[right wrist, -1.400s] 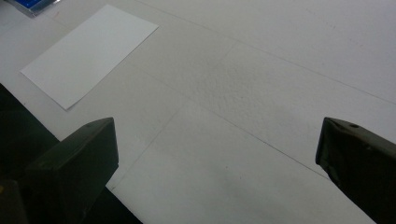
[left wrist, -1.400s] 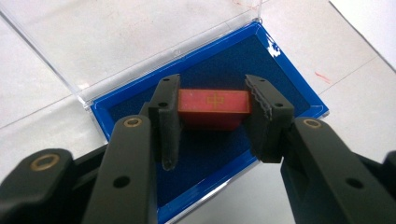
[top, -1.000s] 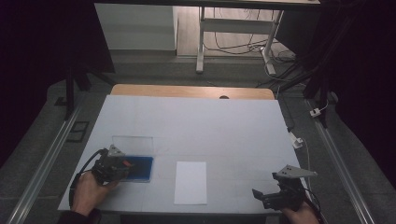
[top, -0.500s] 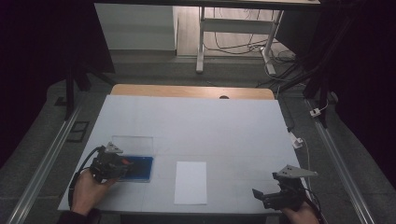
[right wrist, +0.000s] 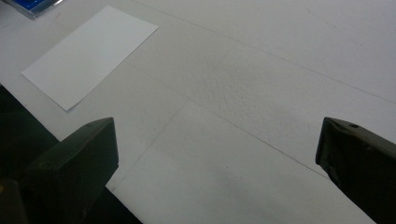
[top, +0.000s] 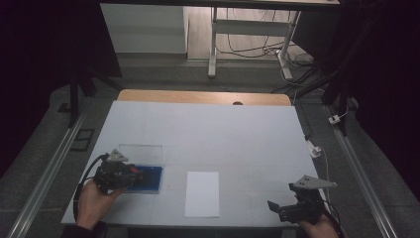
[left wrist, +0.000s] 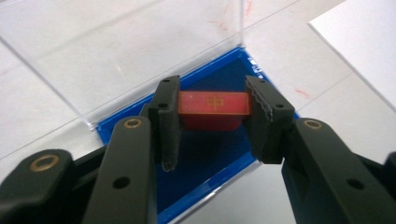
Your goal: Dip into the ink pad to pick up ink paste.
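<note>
**Left gripper pinching a red block over the blue tray; right gripper spread wide**

Landmark for all positions: the white paper sheet (top: 202,194) lying on the white table (top: 208,134) near your edge.

Left side. Your left gripper (left wrist: 212,122) has its jaws pressed onto the two ends of a red block (left wrist: 214,103); a gold mark shows on the block's upper face. The block sits between the pads, above the dark blue floor of a blue tray (left wrist: 205,154). Whether the block touches the tray floor or is just clear of it, you cannot tell. In the high view the tray (top: 148,179) lies to the left of the sheet, near it but apart, and your left hand (top: 94,201) holds the gripper (top: 131,173) at the tray's left end. A clear lid (left wrist: 116,56) stands along the tray edge farther from you; in the high view it reads as a pale transparent panel (top: 140,150) beyond the tray.

Right side. Your right gripper (top: 277,208) rests well to the right of the sheet, close to the near table edge. In the right gripper view its jaws stand far apart with bare table between them, nothing held. The sheet (right wrist: 91,53) shows ahead and to the left there, with a corner of the blue tray (right wrist: 32,7) beyond it.
</note>
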Demonstrator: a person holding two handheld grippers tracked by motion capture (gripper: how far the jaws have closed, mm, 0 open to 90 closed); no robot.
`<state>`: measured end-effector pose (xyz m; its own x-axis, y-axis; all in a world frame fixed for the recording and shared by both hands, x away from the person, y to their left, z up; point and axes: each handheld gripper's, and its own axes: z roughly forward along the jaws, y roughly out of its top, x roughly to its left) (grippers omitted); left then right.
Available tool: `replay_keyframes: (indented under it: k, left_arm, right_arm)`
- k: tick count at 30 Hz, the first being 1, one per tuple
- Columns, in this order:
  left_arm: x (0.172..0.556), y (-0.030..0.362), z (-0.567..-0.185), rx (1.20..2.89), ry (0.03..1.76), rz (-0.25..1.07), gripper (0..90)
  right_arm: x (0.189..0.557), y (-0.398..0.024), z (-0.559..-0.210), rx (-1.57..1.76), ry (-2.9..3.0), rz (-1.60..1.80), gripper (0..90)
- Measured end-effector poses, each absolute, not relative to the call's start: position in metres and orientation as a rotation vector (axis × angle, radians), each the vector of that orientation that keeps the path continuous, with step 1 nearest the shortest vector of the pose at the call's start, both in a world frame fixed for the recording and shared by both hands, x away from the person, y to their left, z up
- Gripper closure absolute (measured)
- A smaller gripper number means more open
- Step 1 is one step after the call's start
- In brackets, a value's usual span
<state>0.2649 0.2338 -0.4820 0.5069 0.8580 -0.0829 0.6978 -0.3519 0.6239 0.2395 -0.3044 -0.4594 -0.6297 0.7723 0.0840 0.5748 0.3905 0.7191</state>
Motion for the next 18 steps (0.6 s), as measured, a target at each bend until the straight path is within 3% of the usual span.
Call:
replay_keyframes:
  k: [18]
  left_arm:
    - [0.257,0.208,-0.467,2.16,1.135,0.315,58.3]
  right_arm:
    - [0.24,-0.305,-0.459,1.188,2.388,1.077,0.0]
